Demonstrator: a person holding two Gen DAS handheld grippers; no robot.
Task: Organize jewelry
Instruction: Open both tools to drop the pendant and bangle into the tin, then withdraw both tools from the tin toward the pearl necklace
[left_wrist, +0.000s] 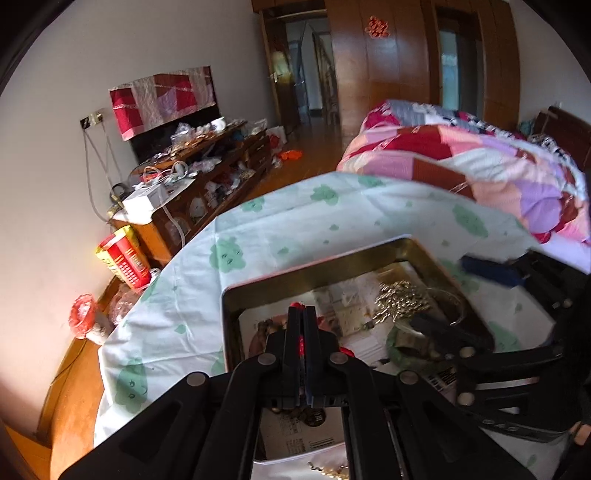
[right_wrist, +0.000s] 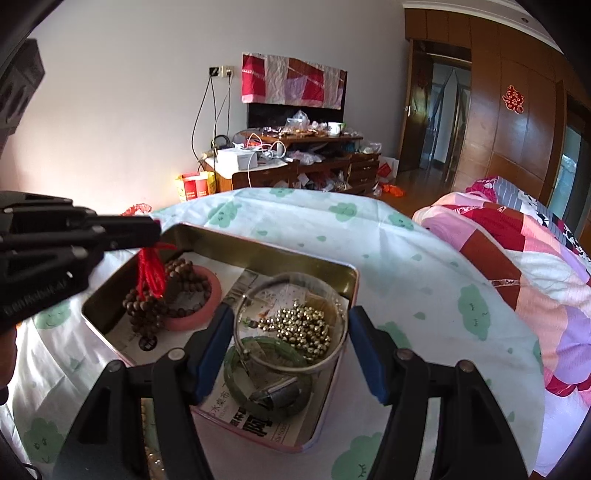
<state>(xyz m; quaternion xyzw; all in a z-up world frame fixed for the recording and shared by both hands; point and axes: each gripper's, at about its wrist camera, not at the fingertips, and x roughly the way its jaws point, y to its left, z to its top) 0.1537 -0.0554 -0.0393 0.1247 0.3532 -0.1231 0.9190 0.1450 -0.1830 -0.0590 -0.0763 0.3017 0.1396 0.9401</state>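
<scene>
left gripper (right_wrist: 157, 230) pinches the red tassel (right_wrist: 151, 269) of the wooden beads (right_wrist: 147, 310) over the tin (right_wrist: 258, 251); right gripper (right_wrist: 288, 354) gapes wide above the tin's silver bangle (right_wrist: 291, 363)

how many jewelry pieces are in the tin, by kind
bangles: 3, green, silver, pink
bead strings: 2, wooden with a red tassel held in the left tool, gold
total: 5 in the tin
</scene>
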